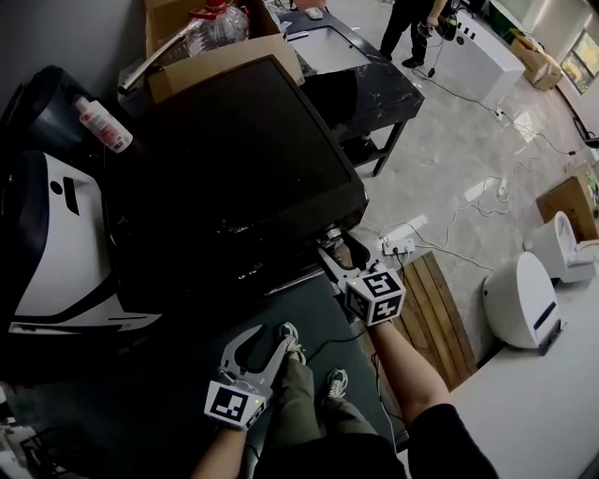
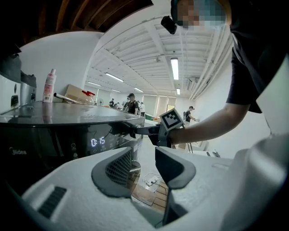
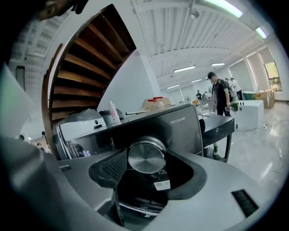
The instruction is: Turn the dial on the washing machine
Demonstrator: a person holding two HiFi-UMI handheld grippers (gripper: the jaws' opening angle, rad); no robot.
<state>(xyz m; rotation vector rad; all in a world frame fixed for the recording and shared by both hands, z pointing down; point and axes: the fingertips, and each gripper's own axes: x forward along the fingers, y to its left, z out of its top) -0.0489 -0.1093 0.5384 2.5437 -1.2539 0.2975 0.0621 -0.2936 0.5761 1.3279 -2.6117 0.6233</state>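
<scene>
The dark washing machine fills the middle of the head view. Its round silver dial sits on the front panel. My right gripper reaches under the machine's front edge. In the right gripper view the right gripper has closed in, and its pads touch both sides of the dial. The left gripper view shows that arm at the panel, beside the lit display. My left gripper hangs lower, in front of the machine, open with nothing between its fingers.
A detergent bottle and a cardboard box stand behind the machine. A white appliance is at its left. On the floor at the right lie a power strip, a wooden pallet and cables. A person stands far off.
</scene>
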